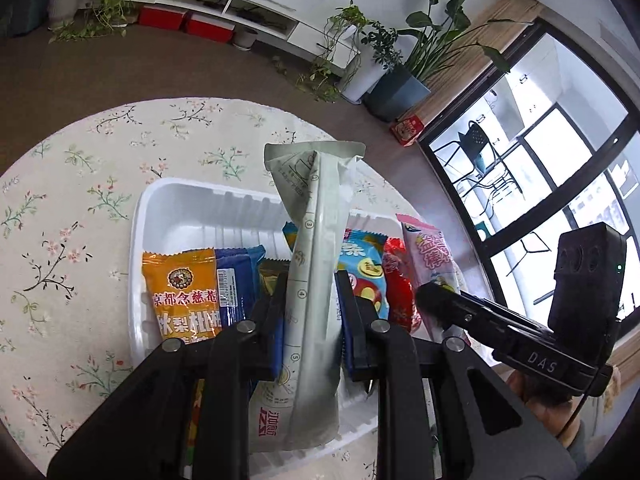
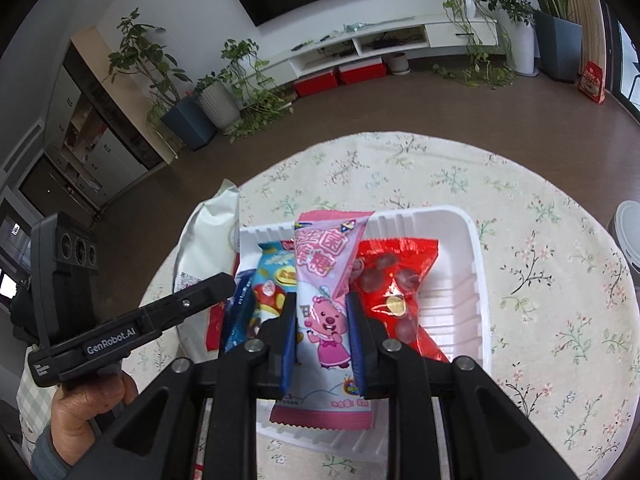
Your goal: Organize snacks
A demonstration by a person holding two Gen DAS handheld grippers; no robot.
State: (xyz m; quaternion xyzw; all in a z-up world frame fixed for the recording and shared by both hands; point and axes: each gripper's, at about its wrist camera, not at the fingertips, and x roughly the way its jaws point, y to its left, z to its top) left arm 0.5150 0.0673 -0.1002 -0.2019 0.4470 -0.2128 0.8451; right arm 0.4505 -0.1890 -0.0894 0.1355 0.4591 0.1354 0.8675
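1. Counter [image 2: 520,208]: floral cloth, carries the tray.
2. Tray [image 2: 476,264]: white, packets inside.
3. Left tool [image 1: 310,308]: clenched on grey pouch [image 1: 316,240], above tray.
4. Right tool [image 2: 322,316]: clenched on pink packet [image 2: 324,280], above tray.

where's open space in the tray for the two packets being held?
Free: the far-left part of the white tray, beyond the orange packet, and the ribbed floor right of the red packet up to the right wall. Crowded: the near middle, where orange, blue, cartoon and red packets sit packed together. The flowered tablecloth around the tray is bare too.
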